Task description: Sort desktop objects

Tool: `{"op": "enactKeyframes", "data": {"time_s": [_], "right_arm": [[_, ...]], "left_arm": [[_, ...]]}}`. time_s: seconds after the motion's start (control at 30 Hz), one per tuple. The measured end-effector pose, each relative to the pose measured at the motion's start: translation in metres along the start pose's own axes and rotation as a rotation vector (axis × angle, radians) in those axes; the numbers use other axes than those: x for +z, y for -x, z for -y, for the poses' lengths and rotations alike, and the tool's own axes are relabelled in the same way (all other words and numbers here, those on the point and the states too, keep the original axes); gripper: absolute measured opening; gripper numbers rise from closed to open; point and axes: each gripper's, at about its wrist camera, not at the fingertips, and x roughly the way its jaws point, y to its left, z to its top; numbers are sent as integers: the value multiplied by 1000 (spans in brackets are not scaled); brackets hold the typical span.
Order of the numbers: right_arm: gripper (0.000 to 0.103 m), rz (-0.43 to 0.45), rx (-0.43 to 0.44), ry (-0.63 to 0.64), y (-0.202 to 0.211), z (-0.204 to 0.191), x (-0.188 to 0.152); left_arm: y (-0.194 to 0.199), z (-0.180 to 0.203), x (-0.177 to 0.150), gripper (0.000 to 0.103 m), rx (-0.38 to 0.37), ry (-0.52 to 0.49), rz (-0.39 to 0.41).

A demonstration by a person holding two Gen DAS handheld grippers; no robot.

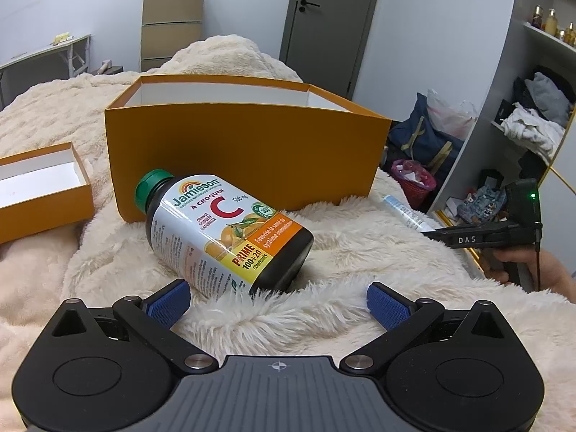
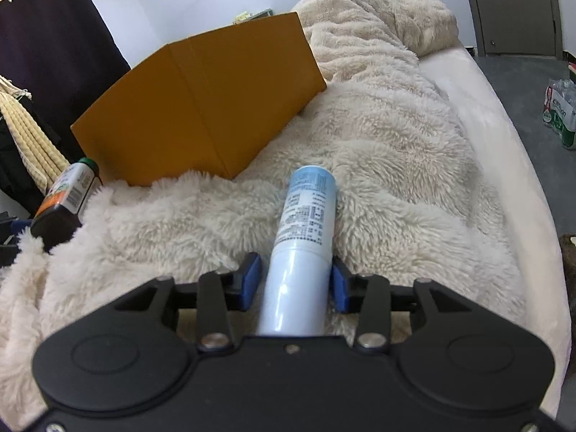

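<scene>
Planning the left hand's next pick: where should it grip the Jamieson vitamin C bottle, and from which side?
Grip the vitamin C bottle across its wide labelled body, near the middle. It lies on its side on the fluffy blanket, green cap toward the large orange box, base toward the open left claw. Probably come from above.

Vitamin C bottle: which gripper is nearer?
Left. The left gripper sits open just short of the vitamin C bottle, base toward its fingers. The right gripper is off to the side, shut on the light blue tube.
</scene>
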Motion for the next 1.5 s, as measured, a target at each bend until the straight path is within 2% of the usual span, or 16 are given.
{"op": "enactKeyframes", "data": {"time_s": [0.17,0.37,0.47,0.57,0.63,0.7,0.77,0.8,0.83,1.07,1.2,1.3,1.5], "right_arm": [[32,64,7,-13,13,0,5],[32,157,201,-49,33,-3,10],[32,149,262,18,35,-19,11],[33,80,234,123,27,-37,7],[37,39,165,203,17,-51,4],[39,49,120,230,15,-59,3],[39,56,113,222,15,-62,5],[33,59,109,223,16,-63,5],[32,63,101,223,16,-63,5],[33,82,82,220,13,-66,7],[37,55,65,224,1,-68,8],[33,63,64,220,2,-69,10],[32,68,60,232,4,-71,11]], "left_arm": [[0,0,-1,103,-1,2,0],[0,1,-1,103,-2,0,-2],[1,0,-2,103,-2,2,-1],[1,0,-2,103,-3,4,-1],[1,0,-2,103,-3,3,-1],[1,0,-2,103,-3,4,-1],[1,0,-2,103,-4,5,-1],[0,-1,-3,103,-4,5,-1],[0,-1,-3,103,-4,6,-1],[0,-1,-3,103,-5,7,-3],[1,-1,-3,103,-4,5,-4],[1,-1,-2,103,-4,5,-4],[2,-1,-3,103,-4,5,-5]]}}
